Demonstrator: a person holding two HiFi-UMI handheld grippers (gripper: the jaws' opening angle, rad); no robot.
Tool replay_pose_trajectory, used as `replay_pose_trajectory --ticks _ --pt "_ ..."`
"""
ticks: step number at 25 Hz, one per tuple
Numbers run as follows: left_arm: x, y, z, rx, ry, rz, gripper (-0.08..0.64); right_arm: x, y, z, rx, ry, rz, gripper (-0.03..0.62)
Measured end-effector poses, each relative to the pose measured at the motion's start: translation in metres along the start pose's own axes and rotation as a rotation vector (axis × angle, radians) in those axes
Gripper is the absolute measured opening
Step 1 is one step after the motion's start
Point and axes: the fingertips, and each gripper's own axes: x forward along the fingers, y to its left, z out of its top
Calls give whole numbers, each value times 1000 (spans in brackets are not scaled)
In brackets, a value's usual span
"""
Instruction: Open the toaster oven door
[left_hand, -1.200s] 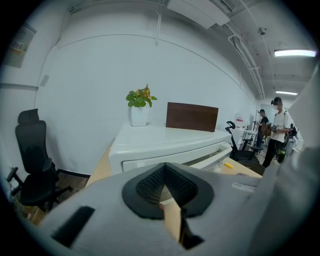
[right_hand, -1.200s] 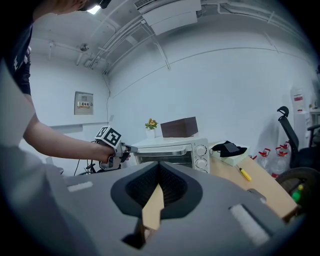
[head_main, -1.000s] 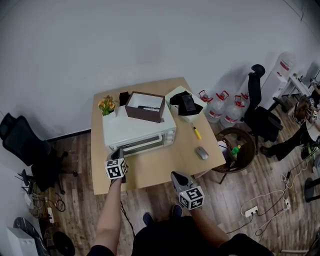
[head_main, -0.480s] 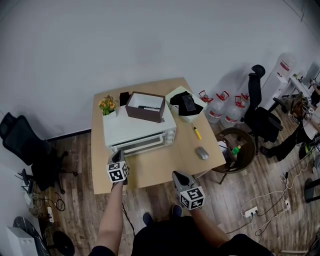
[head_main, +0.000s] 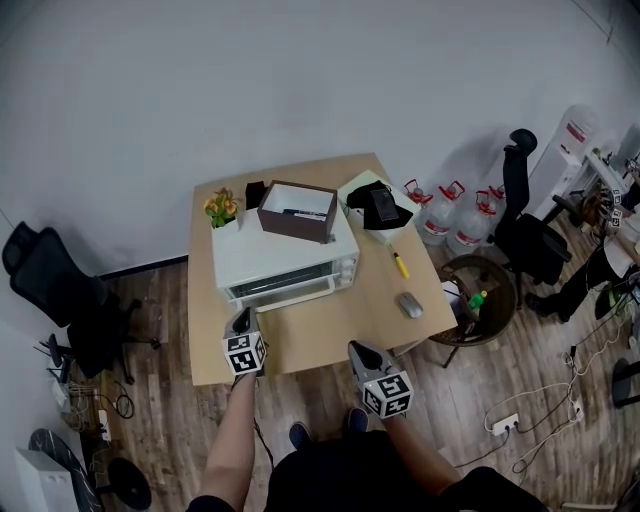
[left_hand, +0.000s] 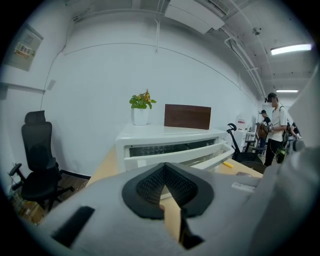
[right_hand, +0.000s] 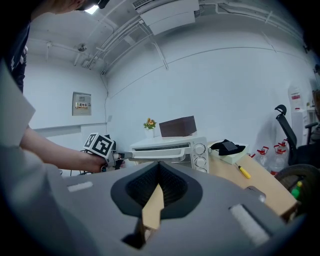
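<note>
The white toaster oven (head_main: 283, 262) stands on the wooden table (head_main: 330, 328), and its door (left_hand: 175, 154) is tilted a little way out at the top. My left gripper (head_main: 241, 322) is at the front left of the oven, level with the door handle (head_main: 284, 294). In the right gripper view its tips (right_hand: 119, 156) reach the left end of the handle (right_hand: 155, 155); whether they touch I cannot tell. Its pads (left_hand: 150, 182) meet with nothing between them. My right gripper (head_main: 358, 352) hangs at the table's front edge, shut and holding nothing.
A brown box (head_main: 297, 210) sits on the oven, with a potted plant (head_main: 221, 207) behind it on the left. A black item (head_main: 375, 205), a yellow screwdriver (head_main: 399, 265) and a mouse (head_main: 410, 305) lie on the right. Water jugs (head_main: 450, 225) and office chairs (head_main: 45, 285) flank the table.
My left gripper has drawn back toward me, and the door's top edge has come out slightly with it. The right gripper has barely moved.
</note>
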Motion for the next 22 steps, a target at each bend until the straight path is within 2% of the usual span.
replay_pose_trajectory --ticks 19,22 --pt "-20 -8 -24 -23 -35 1 3 1 2 -1 -5 9 5 14" --pt "-24 -10 -30 -32 -35 0 3 2 0 -2 16 8 7 14"
